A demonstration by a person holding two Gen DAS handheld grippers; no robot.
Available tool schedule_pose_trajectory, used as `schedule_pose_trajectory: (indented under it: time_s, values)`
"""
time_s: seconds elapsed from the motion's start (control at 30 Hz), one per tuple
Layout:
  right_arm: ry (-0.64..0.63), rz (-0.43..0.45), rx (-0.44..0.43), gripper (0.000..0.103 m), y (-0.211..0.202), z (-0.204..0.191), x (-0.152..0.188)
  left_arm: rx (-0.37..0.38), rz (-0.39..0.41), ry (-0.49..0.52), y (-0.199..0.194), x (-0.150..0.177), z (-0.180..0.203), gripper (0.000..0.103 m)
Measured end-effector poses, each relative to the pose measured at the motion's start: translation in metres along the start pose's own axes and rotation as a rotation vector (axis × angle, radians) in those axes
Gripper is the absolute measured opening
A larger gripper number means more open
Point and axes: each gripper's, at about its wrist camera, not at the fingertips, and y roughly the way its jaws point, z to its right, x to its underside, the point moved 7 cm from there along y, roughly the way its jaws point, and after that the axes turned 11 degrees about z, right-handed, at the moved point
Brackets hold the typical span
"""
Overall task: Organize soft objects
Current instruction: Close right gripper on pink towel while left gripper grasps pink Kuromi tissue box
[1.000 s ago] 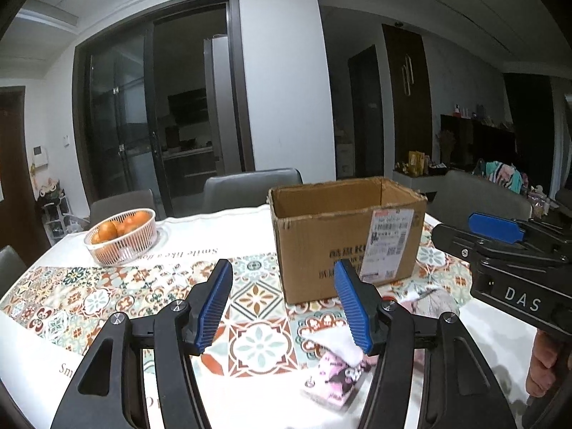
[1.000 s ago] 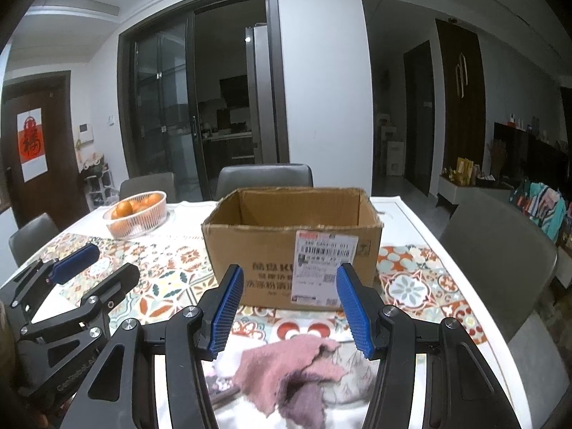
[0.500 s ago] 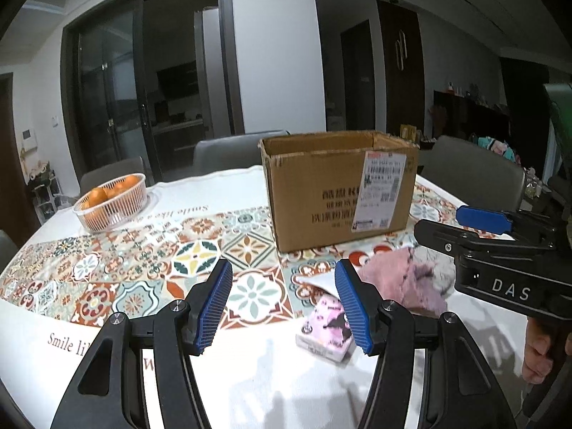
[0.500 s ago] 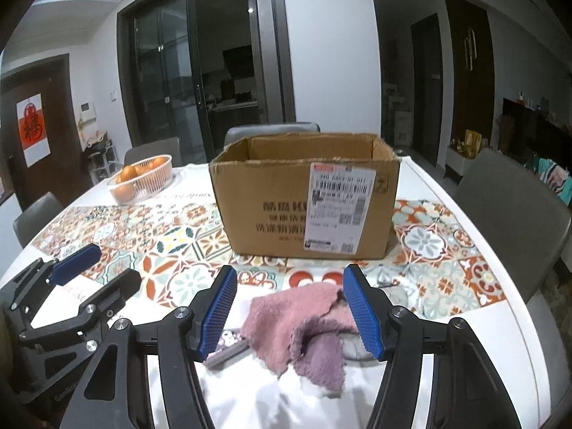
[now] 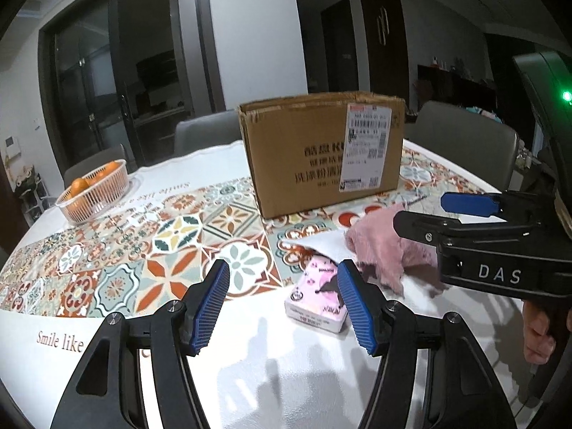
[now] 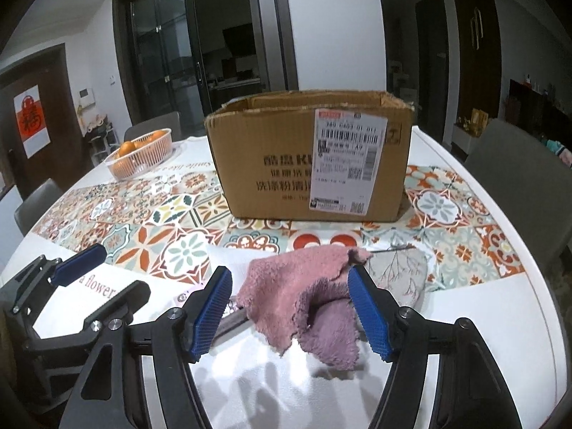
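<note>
A pink fluffy cloth [image 6: 304, 300] lies crumpled on the table, between the tips of my open right gripper [image 6: 289, 312]. It also shows in the left wrist view [image 5: 379, 246]. A grey patterned pouch [image 6: 400, 271] lies just behind it to the right. A pink tissue pack [image 5: 316, 295] lies flat, by the right fingertip of my open, empty left gripper [image 5: 282, 304]. An open cardboard box [image 6: 307, 157] stands behind them; its inside is hidden.
A white basket of oranges [image 6: 141, 153] stands at the far left of the table. The tablecloth [image 6: 171, 221] has a tiled pattern. Grey chairs [image 6: 518, 175] stand around the table. The right gripper's body [image 5: 500, 243] reaches across the right side of the left wrist view.
Both grippers have come lower and closer to the table. The right gripper's jaws now flank the pink cloth. The left gripper has come nearer the tissue pack.
</note>
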Motion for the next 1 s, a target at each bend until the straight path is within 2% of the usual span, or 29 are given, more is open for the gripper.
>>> schedule_pose_trajectory:
  time_s: [0.43,0.67,0.83,1.0]
  values:
    - [-0.012,-0.086,-0.011,0.069,0.021,0.0,0.023,0.025,-0.086,0.0,0.017,0.026,0.007,0.063]
    - [-0.109,-0.157,-0.02,0.069,0.033,-0.007,0.033,0.047,-0.117,0.04,0.023,0.034,0.011,0.063]
    - [-0.191,-0.173,-0.04,0.069,0.04,-0.015,0.038,0.069,-0.144,0.076,0.031,0.038,0.016,0.063]
    - [-0.181,-0.188,-0.04,0.069,0.049,-0.011,0.039,0.101,-0.184,0.057,0.042,0.043,0.018,0.063]
